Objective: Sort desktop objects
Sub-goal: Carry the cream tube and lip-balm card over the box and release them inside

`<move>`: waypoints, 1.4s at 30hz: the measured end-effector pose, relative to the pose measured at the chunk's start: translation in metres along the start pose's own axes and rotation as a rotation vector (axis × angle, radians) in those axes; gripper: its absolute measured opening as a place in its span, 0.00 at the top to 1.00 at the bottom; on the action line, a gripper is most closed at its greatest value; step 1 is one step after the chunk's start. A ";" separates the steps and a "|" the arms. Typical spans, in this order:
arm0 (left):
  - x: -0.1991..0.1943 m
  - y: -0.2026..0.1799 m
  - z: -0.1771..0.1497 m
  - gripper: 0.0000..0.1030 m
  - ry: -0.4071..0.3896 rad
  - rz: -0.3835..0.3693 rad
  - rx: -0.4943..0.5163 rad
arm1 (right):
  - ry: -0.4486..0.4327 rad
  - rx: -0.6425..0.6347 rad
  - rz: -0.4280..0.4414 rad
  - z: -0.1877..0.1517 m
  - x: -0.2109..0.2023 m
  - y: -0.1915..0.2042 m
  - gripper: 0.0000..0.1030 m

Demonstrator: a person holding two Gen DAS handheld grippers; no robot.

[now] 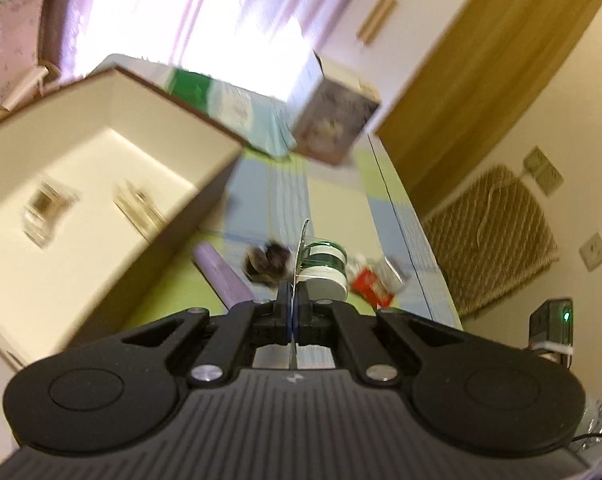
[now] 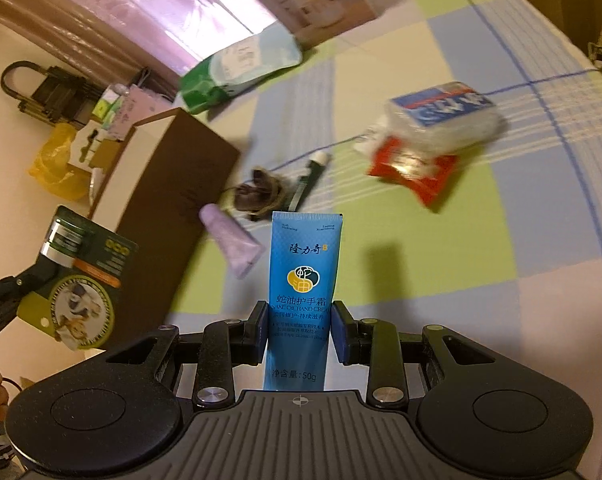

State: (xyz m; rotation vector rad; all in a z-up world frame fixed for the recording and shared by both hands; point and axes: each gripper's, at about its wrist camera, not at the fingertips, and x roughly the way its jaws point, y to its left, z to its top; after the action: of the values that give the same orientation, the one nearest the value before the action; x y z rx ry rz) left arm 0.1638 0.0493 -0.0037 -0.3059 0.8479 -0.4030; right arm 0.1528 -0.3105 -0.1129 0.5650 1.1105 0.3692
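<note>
Left gripper point(image 1: 293, 308) pinching a carded pack above the checked tabletop point(image 1: 341, 208)

Its fingers point(image 1: 283, 300) are pressed together on the thin edge of a blister card point(image 1: 301, 256) carrying a green-and-white roll point(image 1: 327, 264). Beyond lie a lilac tube point(image 1: 221, 276), a dark fuzzy bundle point(image 1: 267, 262) and a red packet point(image 1: 375, 284). An open white box point(image 1: 101, 184) stands to the left, a blurred carton point(image 1: 333, 120) farther back.

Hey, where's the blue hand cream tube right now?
In the right wrist view the blue hand cream tube stands clamped in the right gripper, above the checked tablecloth, just right of the lilac tube.
</note>
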 end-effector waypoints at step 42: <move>0.003 0.201 0.059 1.00 0.031 0.178 -0.128 | 0.133 -0.444 0.006 0.070 0.226 0.272 0.66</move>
State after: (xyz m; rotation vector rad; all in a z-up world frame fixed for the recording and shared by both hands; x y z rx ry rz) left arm 0.2557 0.2306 -0.0525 -0.3404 0.9253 -0.1884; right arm 0.3082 0.0144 -0.0929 0.1520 1.1097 0.6458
